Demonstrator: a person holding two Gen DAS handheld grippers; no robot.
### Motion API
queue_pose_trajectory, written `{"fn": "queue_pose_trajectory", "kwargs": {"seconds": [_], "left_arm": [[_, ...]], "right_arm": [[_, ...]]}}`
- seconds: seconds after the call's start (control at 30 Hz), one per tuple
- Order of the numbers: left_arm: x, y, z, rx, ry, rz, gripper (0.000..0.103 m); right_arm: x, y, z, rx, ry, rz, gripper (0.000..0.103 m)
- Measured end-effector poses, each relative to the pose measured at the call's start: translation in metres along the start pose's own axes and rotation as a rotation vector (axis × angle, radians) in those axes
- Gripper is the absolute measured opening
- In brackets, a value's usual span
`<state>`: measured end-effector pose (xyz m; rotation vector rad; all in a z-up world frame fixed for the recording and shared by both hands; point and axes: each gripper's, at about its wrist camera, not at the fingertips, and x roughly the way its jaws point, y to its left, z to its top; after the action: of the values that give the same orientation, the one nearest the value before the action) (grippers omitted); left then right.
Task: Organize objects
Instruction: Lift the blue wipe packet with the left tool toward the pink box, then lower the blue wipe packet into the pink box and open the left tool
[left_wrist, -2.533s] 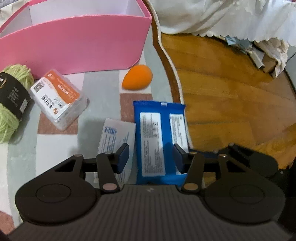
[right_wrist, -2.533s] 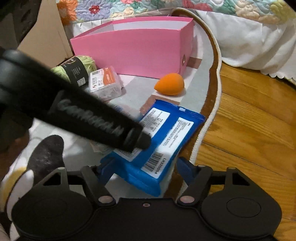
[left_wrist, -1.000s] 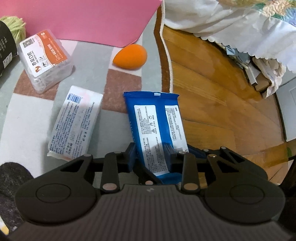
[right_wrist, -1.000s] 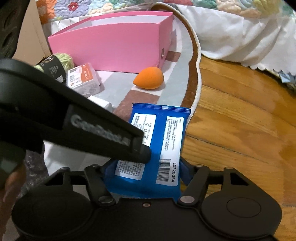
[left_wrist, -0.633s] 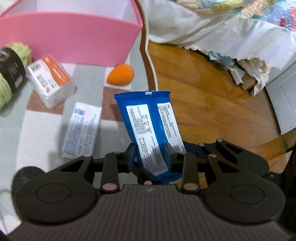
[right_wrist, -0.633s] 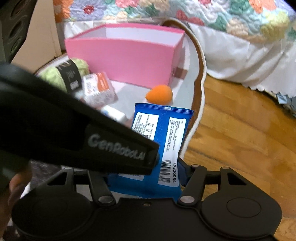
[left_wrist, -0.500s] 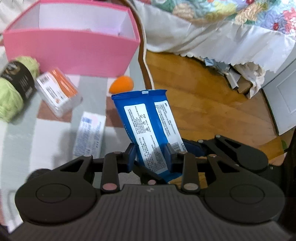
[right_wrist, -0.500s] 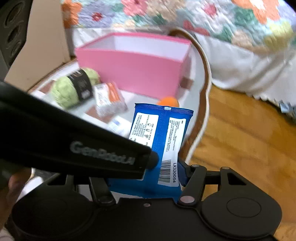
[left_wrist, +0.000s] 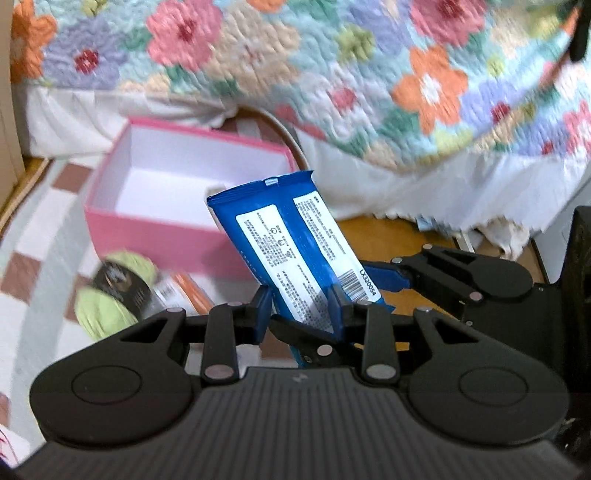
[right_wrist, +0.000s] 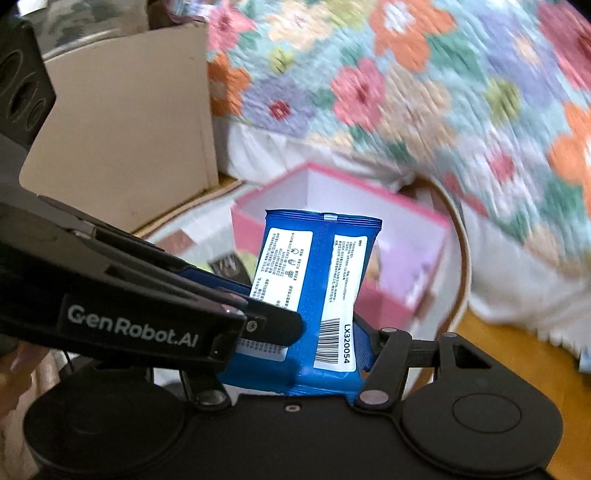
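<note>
A blue packet (left_wrist: 291, 243) with white labels stands upright in the air, gripped at its lower end. My left gripper (left_wrist: 301, 308) is shut on it. My right gripper (right_wrist: 295, 354) is also shut on the same blue packet (right_wrist: 317, 280), from the other side; its arm shows at the right of the left wrist view. The open pink box (left_wrist: 155, 218) sits on the rug behind the packet, and it also shows in the right wrist view (right_wrist: 402, 258). Its white inside looks bare.
A green yarn ball (left_wrist: 118, 291) with a black band and an orange-labelled clear pack (left_wrist: 184, 295) lie on the checked rug (left_wrist: 33, 251) in front of the box. A flowered quilt (left_wrist: 332, 74) hangs over the bed behind. A cardboard panel (right_wrist: 125, 140) stands at left. Wooden floor (left_wrist: 399, 240) lies to the right.
Both grippers have lifted the blue packet off the rug and raised it well up. The view now tilts toward the bed and the box top.
</note>
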<state>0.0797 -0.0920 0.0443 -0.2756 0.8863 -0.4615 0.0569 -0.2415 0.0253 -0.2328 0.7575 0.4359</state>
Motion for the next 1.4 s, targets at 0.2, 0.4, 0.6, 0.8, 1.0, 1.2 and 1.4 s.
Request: {"fn": "queue_pose_trajectory", "kwargs": {"seconds": [0.2,0.4,0.6,0.8,1.0,1.2,1.4], "left_arm": [[0.017,0.035,0.049,-0.011,-0.004,0.051,0.03],[0.066,0.07,0.093,-0.05,0.047,0.133,0.03],[0.126,0.103,0.111,-0.091,0.116,0.173,0.032],[0.175,0.128,0.114,-0.178,0.187,0.181,0.03],[0.204,0.134,0.107,-0.188,0.238,0.214,0.03],[0.214,0.138,0.103,-0.188,0.245,0.208,0.031],[0.203,0.134,0.102,-0.109,0.194,0.208,0.036]], "right_arm": [[0.029,-0.005,0.044,-0.02,-0.033,0.052,0.065],[0.097,-0.039,0.076,0.042,0.003,0.119,0.064],[0.163,-0.061,0.082,0.123,0.057,0.127,0.063],[0.215,-0.08,0.071,0.176,0.129,0.149,0.063],[0.242,-0.085,0.063,0.193,0.214,0.163,0.063],[0.253,-0.093,0.056,0.225,0.247,0.158,0.063],[0.249,-0.094,0.055,0.236,0.252,0.121,0.07]]}}
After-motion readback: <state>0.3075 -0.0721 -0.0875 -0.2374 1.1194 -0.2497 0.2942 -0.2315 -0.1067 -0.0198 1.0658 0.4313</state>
